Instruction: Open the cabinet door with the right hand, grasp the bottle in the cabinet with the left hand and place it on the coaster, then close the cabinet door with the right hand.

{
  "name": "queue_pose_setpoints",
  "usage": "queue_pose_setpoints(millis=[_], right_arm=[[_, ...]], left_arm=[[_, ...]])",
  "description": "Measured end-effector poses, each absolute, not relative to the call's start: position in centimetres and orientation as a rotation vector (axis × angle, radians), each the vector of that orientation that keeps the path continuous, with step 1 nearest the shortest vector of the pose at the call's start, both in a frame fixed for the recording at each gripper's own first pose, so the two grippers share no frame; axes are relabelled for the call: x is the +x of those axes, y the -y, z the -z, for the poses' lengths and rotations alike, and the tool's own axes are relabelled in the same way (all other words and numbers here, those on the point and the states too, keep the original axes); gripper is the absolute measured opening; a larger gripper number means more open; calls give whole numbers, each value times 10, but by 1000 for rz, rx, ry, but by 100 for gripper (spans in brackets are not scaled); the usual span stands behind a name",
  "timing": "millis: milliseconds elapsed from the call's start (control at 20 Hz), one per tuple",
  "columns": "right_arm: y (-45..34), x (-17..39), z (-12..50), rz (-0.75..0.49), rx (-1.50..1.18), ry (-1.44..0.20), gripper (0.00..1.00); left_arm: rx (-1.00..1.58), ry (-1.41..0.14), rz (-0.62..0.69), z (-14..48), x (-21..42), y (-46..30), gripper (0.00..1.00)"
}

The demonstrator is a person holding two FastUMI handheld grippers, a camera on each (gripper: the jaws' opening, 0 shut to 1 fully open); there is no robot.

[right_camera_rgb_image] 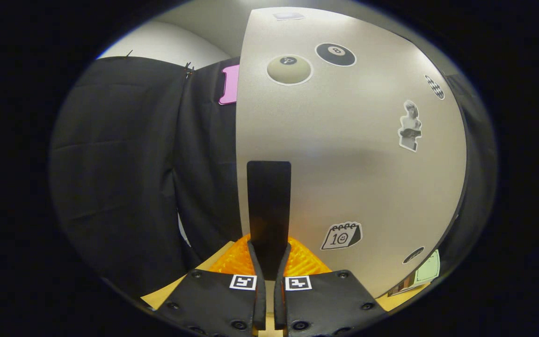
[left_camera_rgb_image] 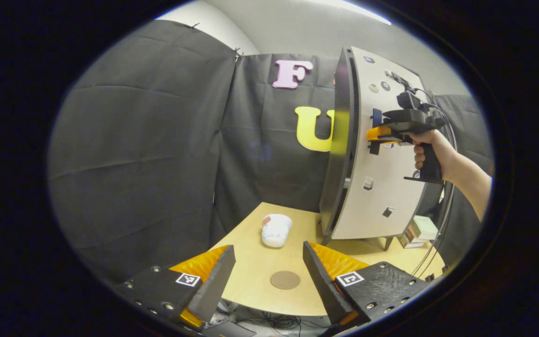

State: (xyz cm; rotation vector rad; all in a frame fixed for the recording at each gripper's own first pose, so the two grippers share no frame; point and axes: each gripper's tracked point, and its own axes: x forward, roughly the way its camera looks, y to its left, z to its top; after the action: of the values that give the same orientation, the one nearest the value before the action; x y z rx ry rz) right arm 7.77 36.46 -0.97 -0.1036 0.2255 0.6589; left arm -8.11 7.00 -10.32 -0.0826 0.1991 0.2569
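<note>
My right gripper [right_camera_rgb_image: 269,262] is clamped on the cabinet door's handle [right_camera_rgb_image: 268,206], left gripper [left_camera_rgb_image: 269,276] gaping wide, bottle [left_camera_rgb_image: 276,230] lying toppled beyond its fingertips past the coaster [left_camera_rgb_image: 285,280]; slipping off the handle risks the door [right_camera_rgb_image: 353,154] swinging.

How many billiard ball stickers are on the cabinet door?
2. A pale one and a black eight ball sit side by side near the top of the cabinet door. Others may be hidden.
</note>
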Motion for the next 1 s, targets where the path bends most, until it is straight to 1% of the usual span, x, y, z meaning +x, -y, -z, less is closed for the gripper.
queue_pose_setpoints(millis=[200, 250, 300, 350, 450, 500, 650, 700, 750, 800, 1000], right_arm=[[-354, 60, 7, -724, -95, -231, 8], [-350, 55, 6, -739, -85, -240, 7], [-347, 48, 5, -754, -69, -248, 8], [-343, 44, 4, -770, -60, -256, 6], [-333, 36, 1, -799, -56, -248, 6], [-330, 34, 2, -808, -54, -242, 8], [-326, 34, 2, -818, -31, -245, 8], [-324, 35, 2, -820, -31, -249, 8], [-324, 37, 1, -821, -37, -251, 6], [-327, 37, 2, -822, -43, -250, 8], [-326, 42, 2, -815, -35, -263, 8]], left_arm=[[-78, -199, -243, 108, -91, -57, 88], [-79, -199, -238, 107, -89, -55, 88], [-78, -198, -232, 106, -87, -53, 88], [-75, -197, -226, 105, -83, -51, 88], [-69, -196, -218, 103, -78, -48, 88], [-66, -196, -214, 102, -76, -46, 88], [-66, -203, -196, 105, -71, -39, 88], [-65, -204, -188, 105, -69, -37, 89], [-63, -206, -181, 105, -67, -35, 89], [-61, -207, -176, 105, -65, -33, 88], [-54, -205, -144, 102, -55, -22, 88]])
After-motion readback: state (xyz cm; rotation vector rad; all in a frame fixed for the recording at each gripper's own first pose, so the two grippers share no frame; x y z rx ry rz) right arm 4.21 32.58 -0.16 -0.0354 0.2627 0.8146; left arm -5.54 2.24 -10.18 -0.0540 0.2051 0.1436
